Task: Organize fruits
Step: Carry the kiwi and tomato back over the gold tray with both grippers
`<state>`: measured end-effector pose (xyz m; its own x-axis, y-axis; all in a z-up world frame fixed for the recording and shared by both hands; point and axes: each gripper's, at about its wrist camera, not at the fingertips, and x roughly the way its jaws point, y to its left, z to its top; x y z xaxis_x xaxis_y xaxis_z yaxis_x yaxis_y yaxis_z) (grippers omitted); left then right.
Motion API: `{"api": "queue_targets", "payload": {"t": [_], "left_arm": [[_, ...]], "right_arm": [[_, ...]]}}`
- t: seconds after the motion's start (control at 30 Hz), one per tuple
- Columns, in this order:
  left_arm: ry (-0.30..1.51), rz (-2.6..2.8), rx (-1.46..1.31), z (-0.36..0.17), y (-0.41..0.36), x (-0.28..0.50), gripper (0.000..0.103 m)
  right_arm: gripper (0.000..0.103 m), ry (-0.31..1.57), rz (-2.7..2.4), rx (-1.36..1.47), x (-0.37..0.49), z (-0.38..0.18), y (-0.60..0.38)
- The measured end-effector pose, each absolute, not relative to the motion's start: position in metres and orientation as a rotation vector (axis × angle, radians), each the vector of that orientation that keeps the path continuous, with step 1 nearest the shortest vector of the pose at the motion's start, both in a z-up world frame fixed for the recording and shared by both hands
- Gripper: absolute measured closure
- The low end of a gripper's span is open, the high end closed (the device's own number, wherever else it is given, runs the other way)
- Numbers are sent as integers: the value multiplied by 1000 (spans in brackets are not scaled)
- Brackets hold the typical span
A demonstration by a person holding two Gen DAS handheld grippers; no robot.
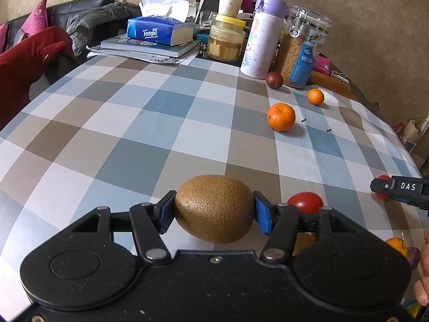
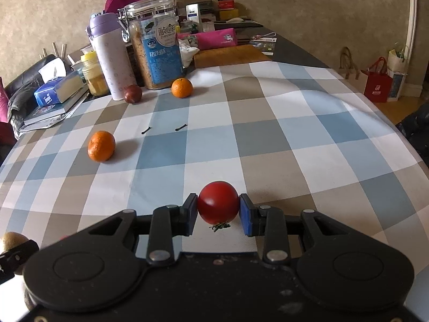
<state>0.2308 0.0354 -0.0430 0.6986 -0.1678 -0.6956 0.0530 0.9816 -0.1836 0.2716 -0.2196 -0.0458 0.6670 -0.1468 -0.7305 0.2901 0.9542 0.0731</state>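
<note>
My left gripper is shut on a brown kiwi held just above the checked tablecloth. My right gripper is shut on a red tomato; it shows at the right edge of the left wrist view. A second red tomato lies right of the kiwi. A large mandarin, a small mandarin and a dark plum lie farther back. The kiwi also shows in the right wrist view.
A purple-lidded bottle, a clip-top jar, a yellow-lidded jar, a tissue pack and books crowd the far edge. Two small dark stems lie mid-table. More fruit sits near a hand at the lower right.
</note>
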Motion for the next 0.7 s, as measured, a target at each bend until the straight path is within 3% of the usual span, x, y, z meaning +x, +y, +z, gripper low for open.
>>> {"api": "queue_targets", "payload": {"t": [0.4, 0.7], "left_arm": [[699, -96, -48, -36, 22, 219, 40], [652, -62, -116, -19, 42, 209, 40]], "right_arm": [[69, 710, -214, 101, 264, -37, -202], [69, 694, -150, 200, 254, -5, -207]]}}
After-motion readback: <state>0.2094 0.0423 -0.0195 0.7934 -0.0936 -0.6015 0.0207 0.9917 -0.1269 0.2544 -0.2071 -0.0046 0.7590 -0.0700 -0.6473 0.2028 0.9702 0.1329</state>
